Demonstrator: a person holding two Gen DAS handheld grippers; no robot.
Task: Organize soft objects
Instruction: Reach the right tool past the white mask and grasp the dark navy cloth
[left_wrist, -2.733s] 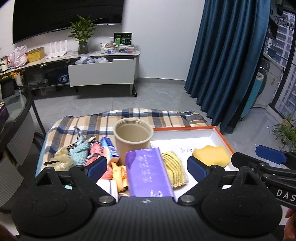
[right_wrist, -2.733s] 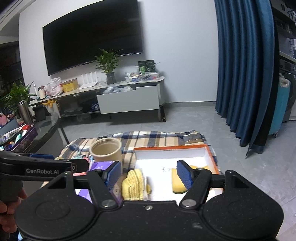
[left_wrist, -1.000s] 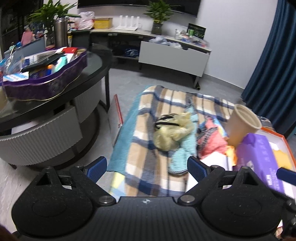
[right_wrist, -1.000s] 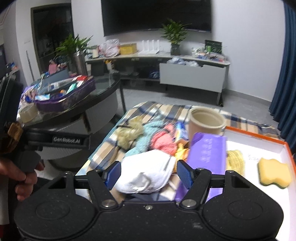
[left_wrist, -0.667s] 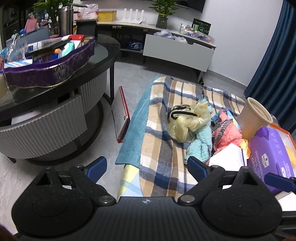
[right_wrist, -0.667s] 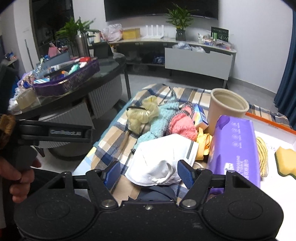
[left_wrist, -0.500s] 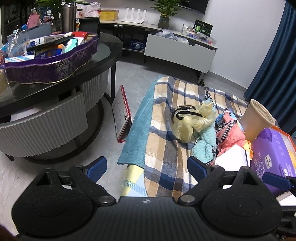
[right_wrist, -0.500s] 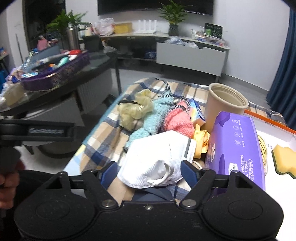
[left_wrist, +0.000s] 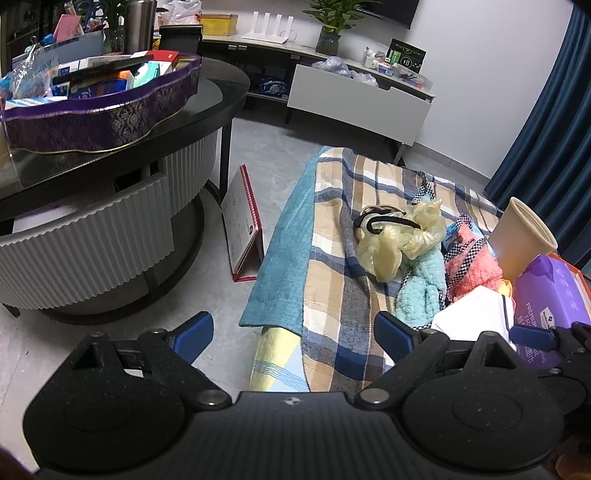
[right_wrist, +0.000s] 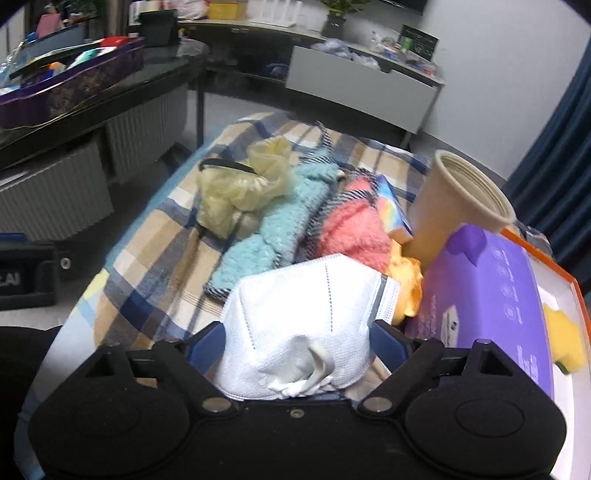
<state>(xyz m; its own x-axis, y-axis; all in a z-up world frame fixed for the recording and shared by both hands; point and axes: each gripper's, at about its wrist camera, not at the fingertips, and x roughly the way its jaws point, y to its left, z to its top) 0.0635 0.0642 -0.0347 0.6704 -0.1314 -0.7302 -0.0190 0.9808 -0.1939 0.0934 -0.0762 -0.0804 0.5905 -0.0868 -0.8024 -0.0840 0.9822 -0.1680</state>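
The white face mask covers the inner sides of the right tool's blue pads, so you cannot tell if they touch it. The tool's jaws are opening. In the left wrist view only a corner of the mask shows, and the right tool is cut off by the edge. The yellow sponge is half hidden behind the purple tissue pack. The orange tray runs out of the picture. Small things on the far TV shelf are too blurry to name. The words on the tissue pack are too small to read.
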